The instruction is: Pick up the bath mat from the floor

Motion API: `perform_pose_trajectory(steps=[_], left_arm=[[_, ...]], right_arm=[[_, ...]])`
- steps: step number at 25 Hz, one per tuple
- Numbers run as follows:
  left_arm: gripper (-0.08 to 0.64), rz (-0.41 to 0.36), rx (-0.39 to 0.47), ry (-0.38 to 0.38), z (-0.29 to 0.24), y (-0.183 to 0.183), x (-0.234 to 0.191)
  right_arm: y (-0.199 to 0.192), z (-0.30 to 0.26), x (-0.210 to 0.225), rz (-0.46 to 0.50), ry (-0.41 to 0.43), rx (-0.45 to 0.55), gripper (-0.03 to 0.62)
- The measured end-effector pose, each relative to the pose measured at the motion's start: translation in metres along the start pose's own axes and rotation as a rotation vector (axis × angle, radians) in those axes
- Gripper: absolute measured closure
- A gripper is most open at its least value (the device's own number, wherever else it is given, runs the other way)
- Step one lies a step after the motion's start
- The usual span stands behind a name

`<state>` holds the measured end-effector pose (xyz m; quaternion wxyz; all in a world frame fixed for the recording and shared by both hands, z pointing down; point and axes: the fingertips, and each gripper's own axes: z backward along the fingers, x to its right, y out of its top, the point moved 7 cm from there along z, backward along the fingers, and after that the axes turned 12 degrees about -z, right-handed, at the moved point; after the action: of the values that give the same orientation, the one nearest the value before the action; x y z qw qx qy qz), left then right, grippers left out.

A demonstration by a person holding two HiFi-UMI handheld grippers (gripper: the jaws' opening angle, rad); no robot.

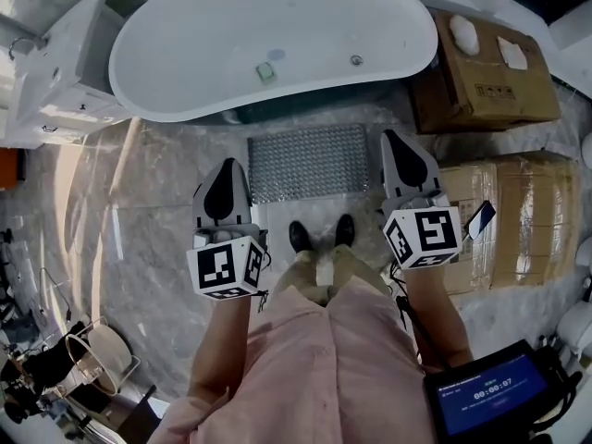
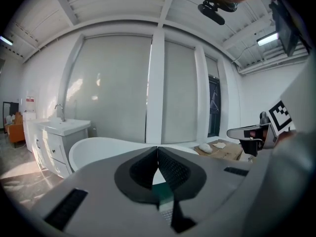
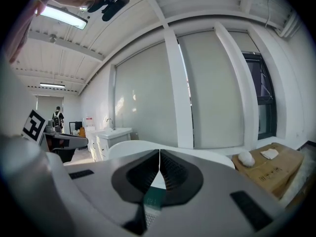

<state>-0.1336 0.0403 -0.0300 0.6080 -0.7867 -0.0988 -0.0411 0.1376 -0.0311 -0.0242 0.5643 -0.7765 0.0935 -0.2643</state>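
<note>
Two tools, each with jaws pressed together on nothing, hover over a grey marble floor. At far left stands a white vanity. Next comes the left tool. The grey textured bath mat lies flat on the floor between the tools, just before a white bathtub. Then comes the right tool, with cardboard boxes at far right.

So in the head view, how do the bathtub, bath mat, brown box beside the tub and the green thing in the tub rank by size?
1. bathtub, clearly largest.
2. brown box and bath mat: similar; the box top sits nearer the camera, so unranked.
3. green thing, smallest.
</note>
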Motion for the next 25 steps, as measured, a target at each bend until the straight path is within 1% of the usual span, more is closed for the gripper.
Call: perform_pose_trajectory(steps=[6,12,15,20,25], left_arm=[[0.535,0.021,-0.081,-0.019,0.007,-0.021,-0.004],[0.534,0.055,-0.184,-0.037,0.0,-0.079,0.015],[0.535,0.067,-0.231,-0.052,-0.001,-0.099,0.02],[0.535,0.073,-0.253,-0.047,-0.006,-0.117,0.022],[0.535,0.065,-0.249,-0.03,-0.009,-0.123,0.012]], right_arm=[[-0.025,0.007,-0.003,-0.031,-0.031,-0.086,0.574],[-0.087,0.01,0.022,-0.065,-0.067,-0.193,0.574],[-0.111,0.012,0.027,-0.082,-0.083,-0.245,0.575],[-0.135,0.01,0.032,-0.093,-0.083,-0.281,0.574],[-0.136,0.005,0.039,-0.086,-0.09,-0.273,0.575]])
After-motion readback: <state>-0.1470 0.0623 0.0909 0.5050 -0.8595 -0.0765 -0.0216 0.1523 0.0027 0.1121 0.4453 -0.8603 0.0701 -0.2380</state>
